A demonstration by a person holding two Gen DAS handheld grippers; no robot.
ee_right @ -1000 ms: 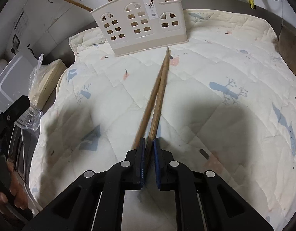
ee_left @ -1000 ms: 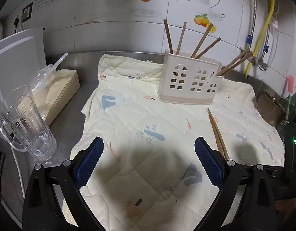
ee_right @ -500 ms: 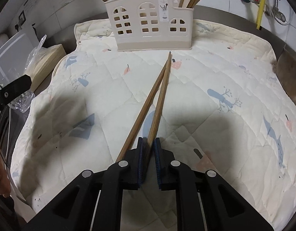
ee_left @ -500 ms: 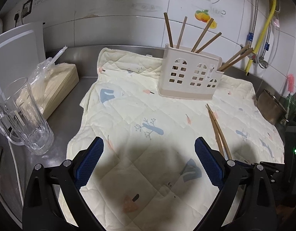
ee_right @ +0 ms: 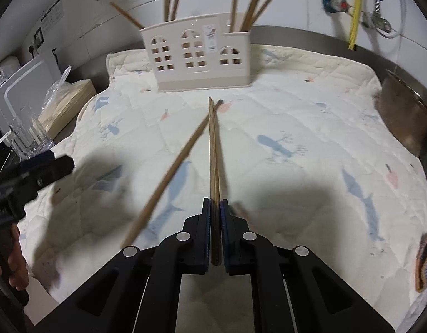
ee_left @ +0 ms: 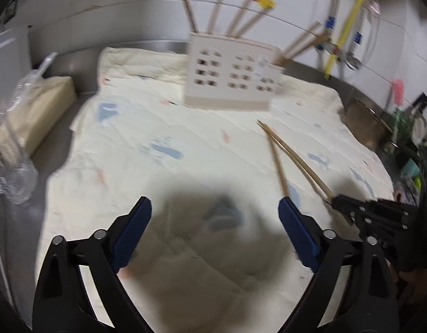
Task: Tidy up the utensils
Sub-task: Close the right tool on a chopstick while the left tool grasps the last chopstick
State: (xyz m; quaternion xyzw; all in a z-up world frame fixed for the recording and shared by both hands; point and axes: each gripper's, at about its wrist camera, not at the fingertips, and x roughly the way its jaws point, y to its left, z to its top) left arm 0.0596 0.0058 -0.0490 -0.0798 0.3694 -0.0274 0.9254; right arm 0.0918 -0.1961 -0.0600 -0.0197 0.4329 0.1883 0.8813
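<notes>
A beige utensil holder (ee_right: 199, 58) with several chopsticks upright in it stands at the back of the quilted cloth (ee_right: 296, 127). My right gripper (ee_right: 215, 202) is shut on one wooden chopstick (ee_right: 214, 152) that points at the holder. A second chopstick (ee_right: 171, 174), blurred, slants off to the left beside it with only its far tip near the held one. In the left wrist view, both chopsticks (ee_left: 294, 158) and the right gripper (ee_left: 335, 201) show at the right. My left gripper (ee_left: 215, 222) hovers over the cloth, jaws wide and closing a little, nothing between them.
A glass mug (ee_right: 27, 138), a bagged stack of pale sticks (ee_left: 38, 108) and a white board (ee_right: 22, 97) stand to the left of the cloth. A metal pot (ee_right: 407, 122) sits at the right edge. Hoses (ee_right: 356, 8) hang on the tiled wall behind.
The right gripper has kept one chopstick, while the other has swung away to the left. Both grippers have moved closer to the holder, and the left has sunk toward the cloth.
</notes>
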